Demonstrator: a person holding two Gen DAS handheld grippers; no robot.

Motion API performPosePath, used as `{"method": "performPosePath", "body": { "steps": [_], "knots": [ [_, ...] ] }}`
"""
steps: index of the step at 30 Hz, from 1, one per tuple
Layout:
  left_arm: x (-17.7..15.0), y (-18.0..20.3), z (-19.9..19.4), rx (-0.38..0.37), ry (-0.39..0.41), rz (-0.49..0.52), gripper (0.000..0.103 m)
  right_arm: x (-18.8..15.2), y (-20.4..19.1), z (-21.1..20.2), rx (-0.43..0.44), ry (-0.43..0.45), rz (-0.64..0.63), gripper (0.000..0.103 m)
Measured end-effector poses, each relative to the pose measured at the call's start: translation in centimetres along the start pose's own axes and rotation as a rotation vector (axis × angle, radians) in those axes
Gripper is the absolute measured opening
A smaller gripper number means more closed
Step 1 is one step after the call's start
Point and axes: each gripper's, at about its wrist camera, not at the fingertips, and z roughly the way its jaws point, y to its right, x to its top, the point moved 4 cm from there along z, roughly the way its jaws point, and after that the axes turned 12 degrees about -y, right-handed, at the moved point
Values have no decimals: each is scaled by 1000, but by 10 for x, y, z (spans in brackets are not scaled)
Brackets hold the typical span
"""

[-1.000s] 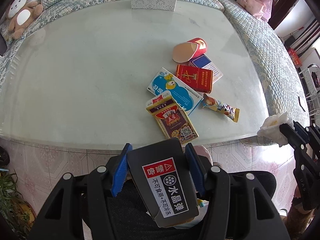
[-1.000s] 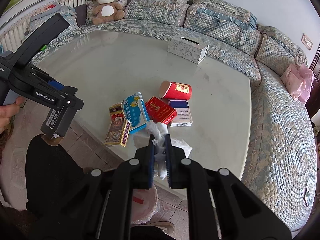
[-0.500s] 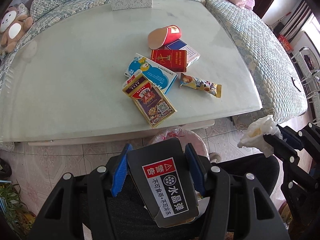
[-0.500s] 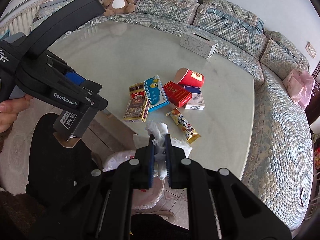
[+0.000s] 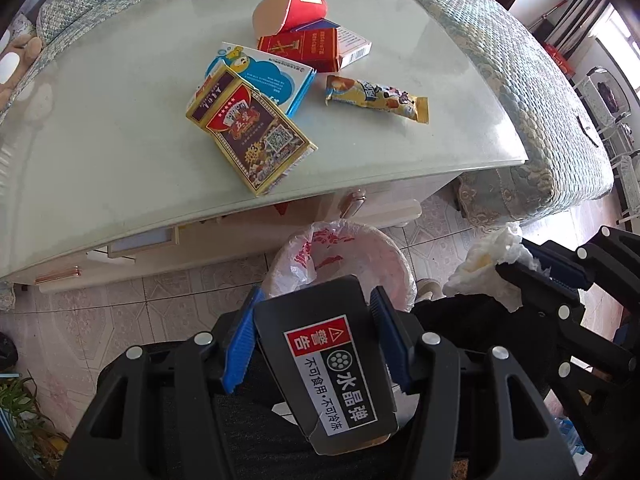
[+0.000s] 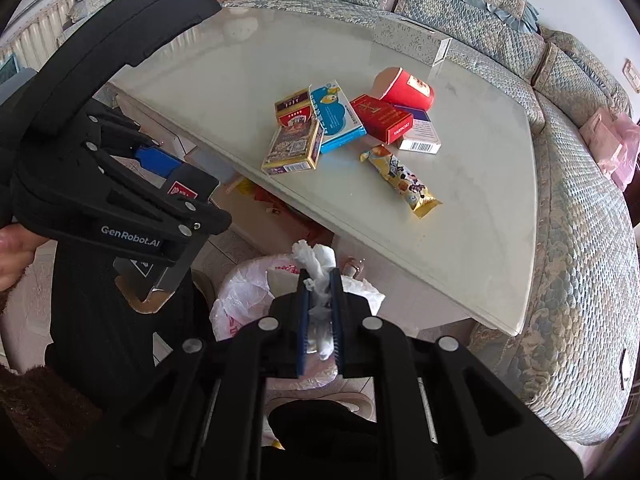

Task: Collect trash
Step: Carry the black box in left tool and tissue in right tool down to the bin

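Observation:
My left gripper [image 5: 316, 316] is shut on a black box [image 5: 332, 372] with a red and white warning label, held above the bag-lined trash bin [image 5: 384, 252] on the floor. My right gripper [image 6: 320, 304] is shut on a crumpled white tissue [image 6: 316, 260], also over the bin [image 6: 244, 292]. The left wrist view shows that tissue [image 5: 488, 260] at the right. On the glass table lie a red paper cup [image 5: 296, 8], a snack wrapper [image 5: 376, 98], a dark red and gold box [image 5: 252, 132] and other small boxes.
The table's front edge [image 5: 360, 184] runs just beyond the bin, with drawers under it. A patterned sofa [image 6: 580, 240] wraps around the table's far and right sides. A tissue box [image 6: 412, 42] stands at the table's back. A hand [image 6: 12, 252] holds the left gripper.
Both grippers have sunk and moved toward the table's front edge, each keeping its grip. The bin, barely seen a second ago, now lies right below them.

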Motion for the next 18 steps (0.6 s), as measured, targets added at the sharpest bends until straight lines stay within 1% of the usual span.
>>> {"method": "performPosePath", "body": {
  "steps": [3,6,12,16,18],
  "knots": [
    [-4,0,20,2,-9,-33,54,-6,-2,13,2,-16,7,11],
    [-8,1,38,12,-8,-37,54,-12,-3,28,-5,-32,13,11],
    [-13,-2,83,-19,-39,-67,54,-24,-5,61,13,-61,46,11],
    [-16,-4,112,-12,-49,-86,54,-33,-6,88,21,-85,75,11],
    [-16,-5,126,-24,-61,-98,54,-37,-6,103,29,-104,90,11]
  ]
}}
